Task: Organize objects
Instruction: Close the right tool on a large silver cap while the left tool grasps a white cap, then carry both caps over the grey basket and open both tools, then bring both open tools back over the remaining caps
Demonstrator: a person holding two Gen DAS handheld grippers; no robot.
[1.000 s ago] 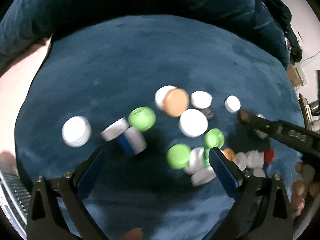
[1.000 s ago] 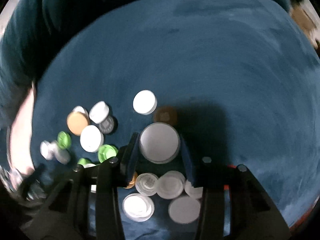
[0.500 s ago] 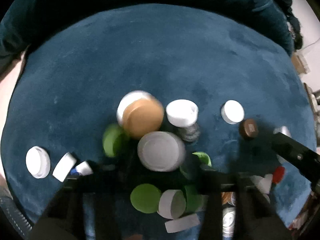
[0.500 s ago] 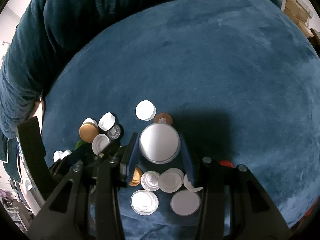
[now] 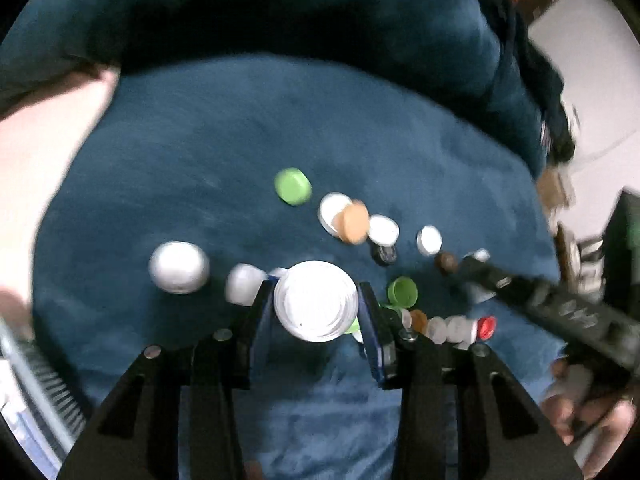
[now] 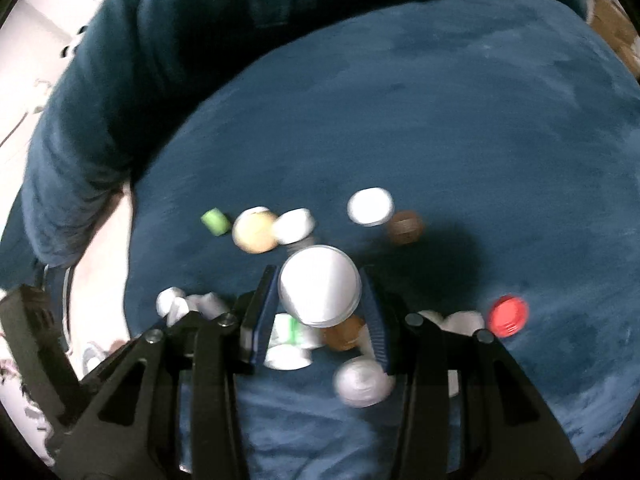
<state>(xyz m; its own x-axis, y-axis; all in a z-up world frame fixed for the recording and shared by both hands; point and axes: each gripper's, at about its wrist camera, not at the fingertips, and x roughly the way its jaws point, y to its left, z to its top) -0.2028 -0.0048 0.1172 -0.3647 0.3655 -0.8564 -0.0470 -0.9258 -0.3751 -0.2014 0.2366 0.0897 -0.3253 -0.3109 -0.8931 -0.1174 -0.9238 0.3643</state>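
Note:
Many bottle caps lie scattered on a dark blue velvet cushion [image 5: 240,140]. My left gripper [image 5: 316,300] is shut on a large white cap [image 5: 316,300] and holds it above the cushion. My right gripper [image 6: 320,292] is shut on a large silvery-white cap [image 6: 320,292], also lifted. In the left wrist view a green cap [image 5: 293,186], an orange cap [image 5: 352,223] and a white cap [image 5: 179,267] lie beyond the fingers. In the right wrist view a red cap [image 6: 509,315], a brown cap [image 6: 405,227] and a white cap [image 6: 370,206] lie nearby. Both views are blurred.
The right gripper's black body [image 5: 552,308] crosses the right side of the left wrist view. A blue cushion back [image 5: 280,20] rises behind. A pale floor [image 5: 40,152] lies left of the cushion's edge. More white caps [image 6: 362,382] lie under the right fingers.
My left gripper closed on the large white cap and lifted it. The right gripper, still shut on its cap, has shifted over the pile. Both views moved.

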